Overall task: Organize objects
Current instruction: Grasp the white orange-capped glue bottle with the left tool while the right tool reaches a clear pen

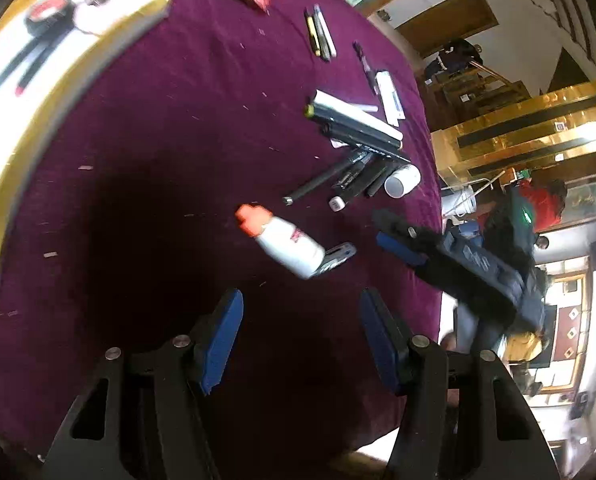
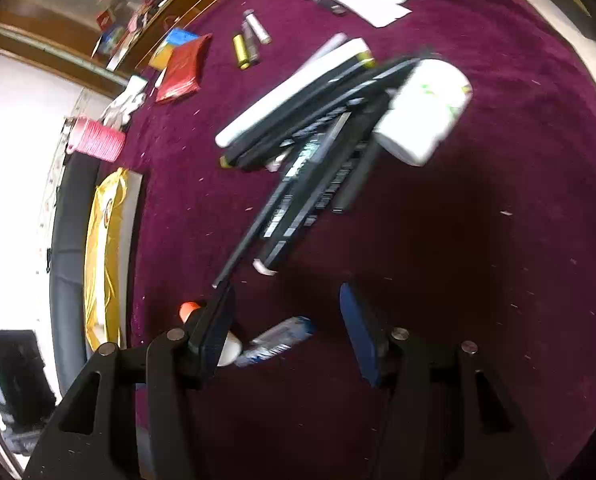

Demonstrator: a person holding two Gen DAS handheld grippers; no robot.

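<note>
Two grippers over purple cloth [image 1: 146, 184], both spread wide and empty.

Left gripper [image 1: 300, 344] hangs at lower centre; white bottle [image 1: 284, 242] lies just above it. Right gripper [image 2: 286, 332] sits lower centre, pile of dark pens [image 2: 310, 152] mid-frame, yellow-rimmed tray [image 1: 78, 68] upper left.

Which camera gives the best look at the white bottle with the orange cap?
The left wrist view: the white bottle lies whole on the purple cloth, orange cap and label showing. In the right wrist view the right gripper's finger covers the bottle, leaving only its cap and base visible.
</note>
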